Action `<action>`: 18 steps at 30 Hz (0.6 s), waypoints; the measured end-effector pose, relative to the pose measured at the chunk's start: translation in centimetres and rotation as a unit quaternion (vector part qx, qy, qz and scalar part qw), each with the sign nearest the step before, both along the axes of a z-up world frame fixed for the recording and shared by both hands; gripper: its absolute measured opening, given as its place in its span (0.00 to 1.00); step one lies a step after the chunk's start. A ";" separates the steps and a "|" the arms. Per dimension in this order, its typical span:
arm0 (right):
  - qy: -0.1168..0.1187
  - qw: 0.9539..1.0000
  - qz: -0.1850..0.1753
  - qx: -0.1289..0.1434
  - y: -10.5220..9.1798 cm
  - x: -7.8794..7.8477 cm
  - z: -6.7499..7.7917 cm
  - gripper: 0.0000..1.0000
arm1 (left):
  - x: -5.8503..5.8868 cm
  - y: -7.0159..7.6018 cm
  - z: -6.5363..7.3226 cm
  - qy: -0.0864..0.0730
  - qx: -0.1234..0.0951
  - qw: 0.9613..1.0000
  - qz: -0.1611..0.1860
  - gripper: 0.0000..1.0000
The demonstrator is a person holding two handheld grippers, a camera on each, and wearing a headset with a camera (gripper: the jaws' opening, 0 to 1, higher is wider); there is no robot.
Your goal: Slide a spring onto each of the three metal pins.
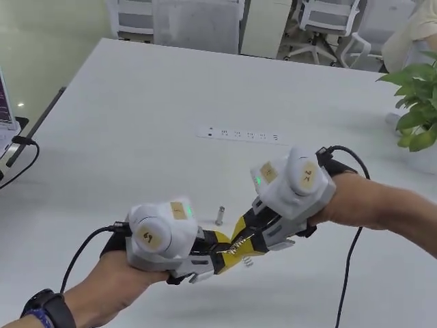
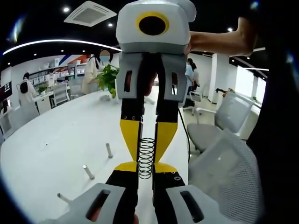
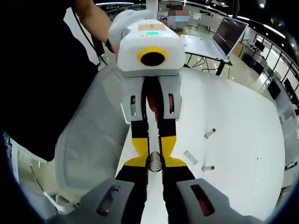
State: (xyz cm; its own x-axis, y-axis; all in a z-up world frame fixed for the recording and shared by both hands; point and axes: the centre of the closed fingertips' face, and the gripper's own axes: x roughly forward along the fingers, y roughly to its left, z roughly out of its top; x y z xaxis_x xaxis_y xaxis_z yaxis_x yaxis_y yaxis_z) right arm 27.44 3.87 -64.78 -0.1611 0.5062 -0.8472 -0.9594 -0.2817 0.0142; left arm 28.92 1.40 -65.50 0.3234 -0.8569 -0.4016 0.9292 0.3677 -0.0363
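A small steel spring [image 2: 146, 157] is pinched between two grippers that meet tip to tip above the white table [image 1: 171, 123]. My left gripper [image 2: 145, 171] is shut on its near end. My right gripper [image 3: 155, 164] faces it, shut on the same spring [image 3: 155, 161], seen end-on there. In the head view the left gripper [image 1: 222, 255] reaches in from the lower left and the right gripper [image 1: 241, 239] from the right. A metal pin [image 1: 220, 215] stands just behind them. Two upright pins [image 2: 109, 150] [image 2: 88, 171] show to the left. A second spring [image 3: 190, 157] lies on the table.
A white power strip [image 1: 242, 134] lies further back on the table. A potted plant [image 1: 418, 102] stands at the right edge, and a laptop with a cable [image 1: 13, 147] at the left edge. Office chairs [image 1: 328, 20] stand beyond the far edge.
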 end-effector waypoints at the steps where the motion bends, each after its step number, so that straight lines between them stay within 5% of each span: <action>1: -0.001 1.000 0.001 -0.001 0.1 0.0 -0.1 0.08 | 0.0 0.1 -0.1 0.000 0.001 1.000 0.001 0.02; 18: -0.013 1.000 0.004 -0.017 0.5 0.8 -1.1 0.08 | 0.1 3.0 -1.0 0.013 0.003 0.999 0.037 0.07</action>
